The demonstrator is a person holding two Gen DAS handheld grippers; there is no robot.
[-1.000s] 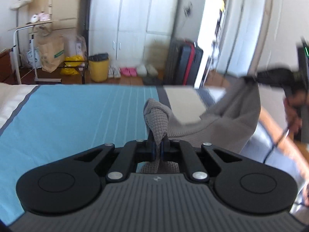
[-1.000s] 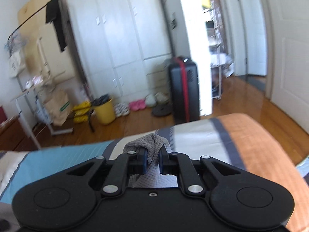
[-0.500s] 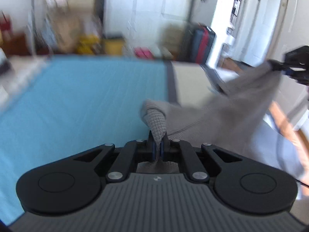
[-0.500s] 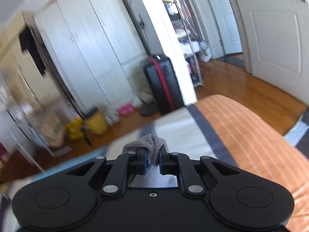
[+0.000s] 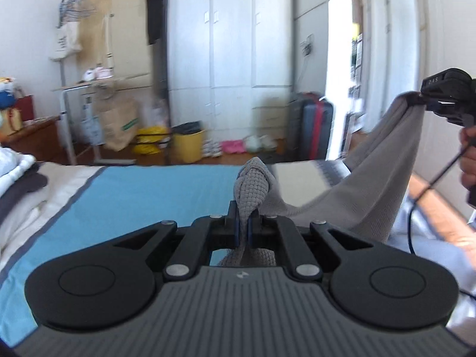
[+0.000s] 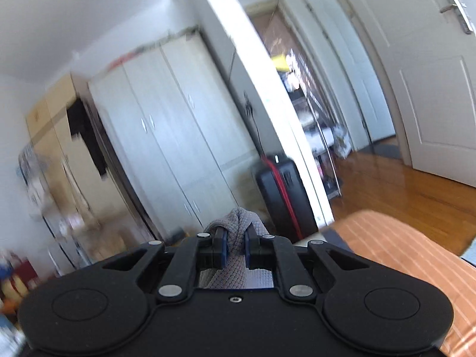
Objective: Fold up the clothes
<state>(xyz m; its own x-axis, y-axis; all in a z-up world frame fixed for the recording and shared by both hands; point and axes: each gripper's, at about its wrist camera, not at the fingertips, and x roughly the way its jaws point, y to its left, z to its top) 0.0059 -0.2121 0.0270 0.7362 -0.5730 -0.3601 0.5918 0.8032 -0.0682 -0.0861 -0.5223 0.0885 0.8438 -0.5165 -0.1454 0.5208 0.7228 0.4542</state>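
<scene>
A bunched corner of the grey waffle-knit garment (image 5: pixel 253 187) is clamped between the nearly closed jaws of the left gripper (image 5: pixel 243 223), the pinched fabric standing up in a knot above the pads. From there the cloth is stretched in a sagging sheet, its long axis running up and to the right, above the blue-striped bed cover (image 5: pixel 134 196). Its far corner is pinched by the right gripper (image 5: pixel 424 101), whose narrow jaws are seen gripping a similar grey fold (image 6: pixel 236 238). Beyond, white wardrobes (image 5: pixel 238 44) are seen.
</scene>
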